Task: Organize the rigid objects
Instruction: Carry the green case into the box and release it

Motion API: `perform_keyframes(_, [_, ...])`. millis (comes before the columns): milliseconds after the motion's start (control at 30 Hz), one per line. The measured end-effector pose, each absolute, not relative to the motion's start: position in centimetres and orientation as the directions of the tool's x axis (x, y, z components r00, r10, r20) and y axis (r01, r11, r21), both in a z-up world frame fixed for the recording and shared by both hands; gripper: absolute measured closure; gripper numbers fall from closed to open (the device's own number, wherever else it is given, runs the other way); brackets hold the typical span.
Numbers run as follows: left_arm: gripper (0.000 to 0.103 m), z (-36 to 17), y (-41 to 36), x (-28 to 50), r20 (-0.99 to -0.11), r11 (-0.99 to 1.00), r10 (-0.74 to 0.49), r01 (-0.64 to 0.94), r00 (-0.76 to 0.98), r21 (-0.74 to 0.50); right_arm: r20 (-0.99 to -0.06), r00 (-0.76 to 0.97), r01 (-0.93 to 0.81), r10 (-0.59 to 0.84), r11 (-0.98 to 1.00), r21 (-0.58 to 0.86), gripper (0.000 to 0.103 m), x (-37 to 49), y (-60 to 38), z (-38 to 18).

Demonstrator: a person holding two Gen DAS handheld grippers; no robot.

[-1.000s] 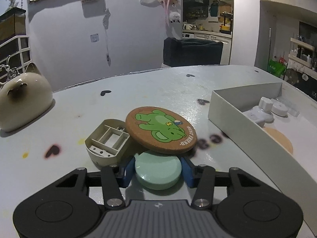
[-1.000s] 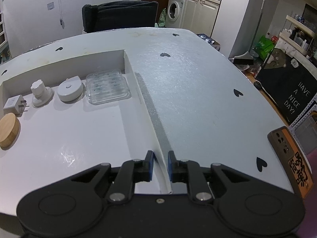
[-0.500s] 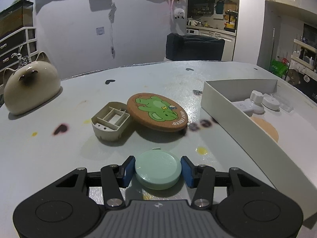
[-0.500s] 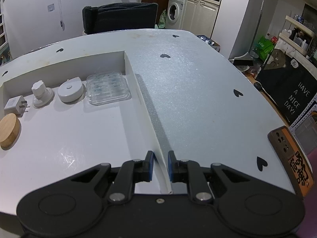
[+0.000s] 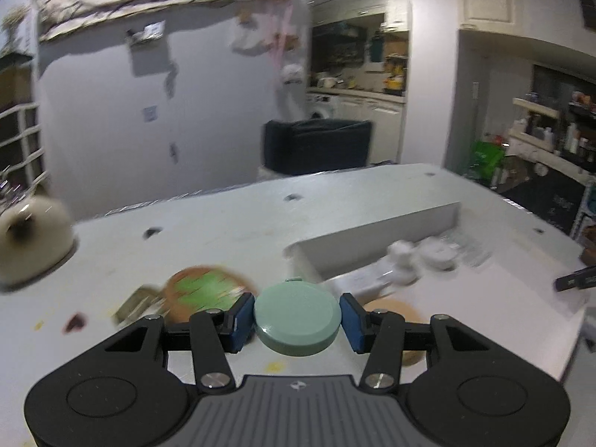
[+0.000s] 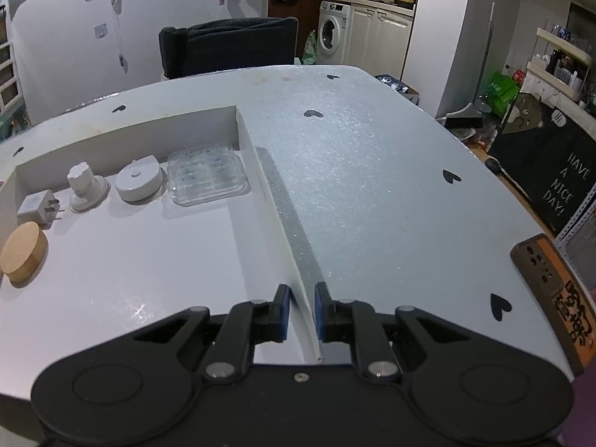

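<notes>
My left gripper [image 5: 297, 316] is shut on a round mint-green case [image 5: 297, 320] and holds it in the air above the table, near the left wall of the white box [image 5: 372, 238]. My right gripper [image 6: 301, 311] is shut on the right wall of the white box [image 6: 288, 253]. Inside the box lie a round wooden lid [image 6: 24, 253], a white plug adapter [image 6: 37, 206], a white knob [image 6: 85, 186], a white round disc [image 6: 138, 182] and a clear plastic tray [image 6: 206, 173]. A cork coaster with a green print [image 5: 205, 290] and a beige plastic part [image 5: 136, 303] lie on the table, blurred.
A cream cat-shaped pot [image 5: 28, 242] stands at the table's far left. A phone in an orange-brown case [image 6: 555, 294] lies at the table's right edge. A dark chair [image 6: 227, 46] stands behind the table. The tabletop [image 6: 372, 171] has black heart marks.
My left gripper has lifted the mint-green case off the table and swung right toward the white box; the view is motion-blurred. The right gripper has stayed on the box wall.
</notes>
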State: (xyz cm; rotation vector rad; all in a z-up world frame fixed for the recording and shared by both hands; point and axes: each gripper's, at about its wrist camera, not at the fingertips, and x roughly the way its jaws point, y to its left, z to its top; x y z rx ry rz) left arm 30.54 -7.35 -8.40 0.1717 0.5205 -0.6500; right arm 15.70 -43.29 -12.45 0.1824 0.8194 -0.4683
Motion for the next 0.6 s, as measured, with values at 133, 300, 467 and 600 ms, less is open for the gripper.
perform_keyframes(133, [0.052, -7.8, -11.1, 29.5, -0.496, 0.751, -0.581, 0.660, 0.646, -0.021, -0.728, 0.606, 0.464, -0.320, 0.886, -0.004, 0.089, 15.4, -43.4, -12.6])
perform_keyframes(300, [0.052, -8.1, -15.9, 28.6, -0.507, 0.710, -0.618, 0.704, 0.601, -0.031, -0.728, 0.620, 0.459, -0.294, 0.888, 0.032, 0.090, 15.2, -43.9, -12.7])
perform_keyframes(467, [0.052, -8.8, -19.6, 28.5, -0.542, 0.689, -0.628, 0.722, 0.558, -0.056, -0.720, 0.636, 0.440, -0.278, 0.897, 0.043, 0.091, 15.0, -44.1, -12.8])
perform_keyframes(600, [0.052, -10.1, -22.6, 29.3, -0.605, 0.691, -0.593, 0.721, 0.532, -0.044, -0.713, 0.654, 0.438, -0.253, 0.895, 0.083, 0.092, 14.7, -44.6, -13.0])
